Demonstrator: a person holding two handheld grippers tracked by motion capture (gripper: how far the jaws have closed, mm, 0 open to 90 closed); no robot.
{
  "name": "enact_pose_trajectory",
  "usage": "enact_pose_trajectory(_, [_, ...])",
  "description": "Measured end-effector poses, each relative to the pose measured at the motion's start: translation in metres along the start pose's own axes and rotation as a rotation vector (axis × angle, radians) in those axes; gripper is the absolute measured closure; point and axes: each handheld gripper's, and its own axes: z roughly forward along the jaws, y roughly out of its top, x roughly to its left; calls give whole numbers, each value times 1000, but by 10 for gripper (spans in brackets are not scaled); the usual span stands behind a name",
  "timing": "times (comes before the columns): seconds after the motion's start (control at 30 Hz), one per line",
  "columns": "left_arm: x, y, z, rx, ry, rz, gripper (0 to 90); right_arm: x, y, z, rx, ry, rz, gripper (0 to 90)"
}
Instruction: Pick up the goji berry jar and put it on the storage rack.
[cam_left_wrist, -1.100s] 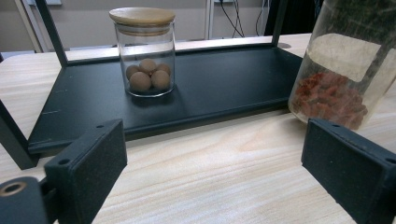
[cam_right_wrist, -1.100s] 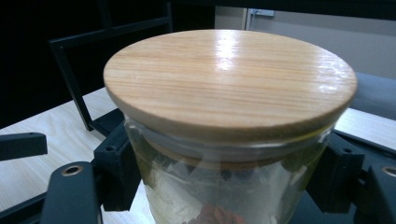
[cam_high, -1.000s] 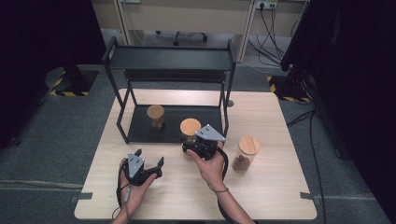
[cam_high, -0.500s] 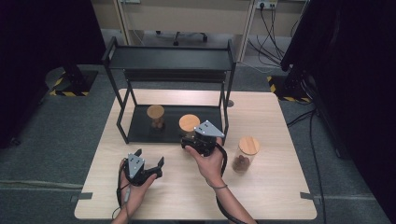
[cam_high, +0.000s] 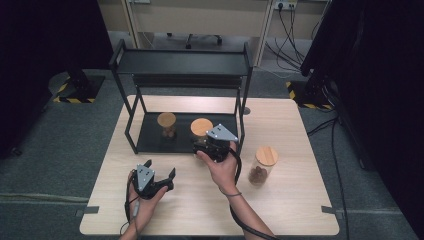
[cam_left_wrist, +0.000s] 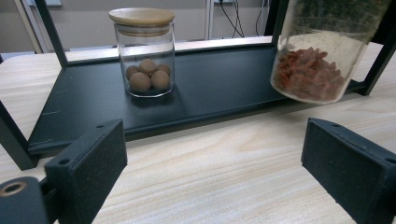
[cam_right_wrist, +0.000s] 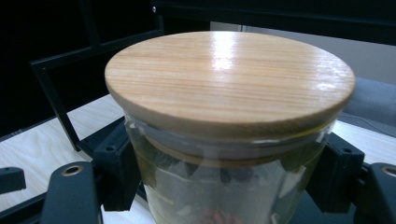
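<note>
High view has the right gripper (cam_high: 206, 145) clamped around a glass jar with a wooden lid (cam_high: 201, 127), holding it at the front edge of the black rack's (cam_high: 182, 62) lower shelf, right by the rack's right front leg. Right gripper view confirms it, both pads pressed against the glass just under the lid, and you can see reddish bits inside lower down. From the left gripper view that jar looks tilted and lifted a bit off the shelf. Left gripper (cam_high: 159, 176) sits low over the wooden table (cam_high: 300, 200) with its jaws spread wide and nothing between them. Another jar with brown balls (cam_left_wrist: 144, 51) stands upright on the shelf, and a third jar (cam_high: 263, 165) is out on the table to the right.
</note>
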Motion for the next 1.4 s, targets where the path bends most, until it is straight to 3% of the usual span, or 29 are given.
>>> enact_pose_trajectory(0.7, [0,0,0,-3,-1,-1,66,3,32,26,-11,1,1,254])
enact_pose_trajectory(1.4, [0,0,0,-4,-1,0,66,3,32,38,14,0,10,254])
